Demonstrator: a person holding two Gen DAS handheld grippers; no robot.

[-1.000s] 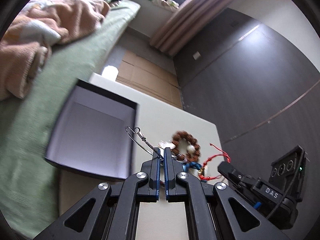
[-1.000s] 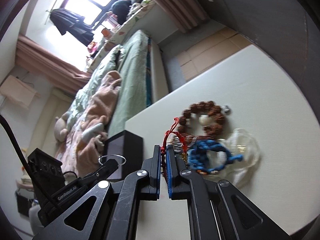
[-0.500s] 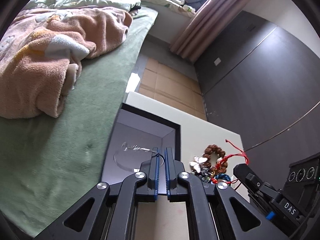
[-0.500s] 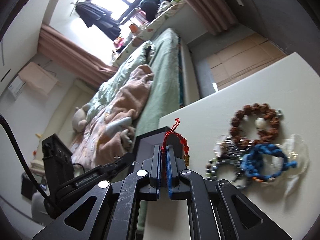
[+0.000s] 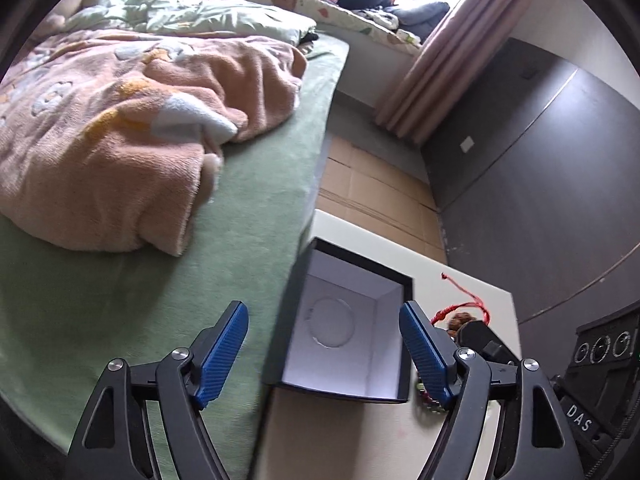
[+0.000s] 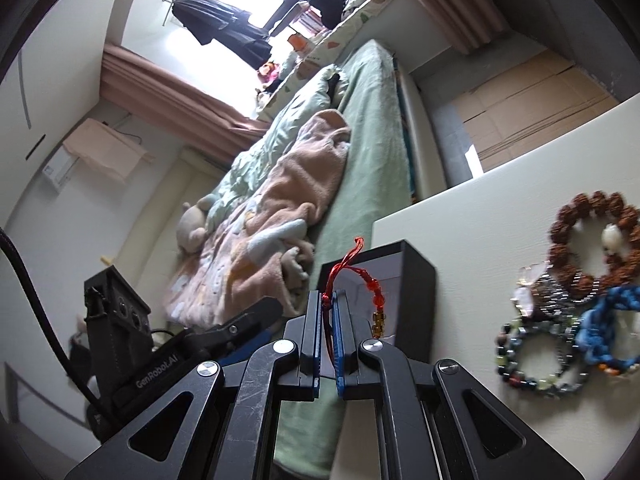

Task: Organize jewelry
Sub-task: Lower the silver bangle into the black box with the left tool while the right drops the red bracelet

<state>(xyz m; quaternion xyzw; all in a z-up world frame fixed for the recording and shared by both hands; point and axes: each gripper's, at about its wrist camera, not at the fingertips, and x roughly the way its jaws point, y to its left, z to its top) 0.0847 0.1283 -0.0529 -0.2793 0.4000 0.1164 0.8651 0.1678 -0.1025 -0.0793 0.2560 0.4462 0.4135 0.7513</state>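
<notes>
You are holding the left gripper with its blue-padded tongs spread wide apart over the open black square box with a white lining, which is sitting at the white worktop's edge nearest the green bed. A thin clear ring bangle is lying flat on the box floor. Your right gripper is pinching the red knotted cord bracelet between closed tongs; its loop is standing upright, tail pointing up, a small gold charm hanging down beside the box. The brown bead bracelet, blue woven bracelet and dark mixed-bead bracelet are lying clustered together, farther along the worktop.
</notes>
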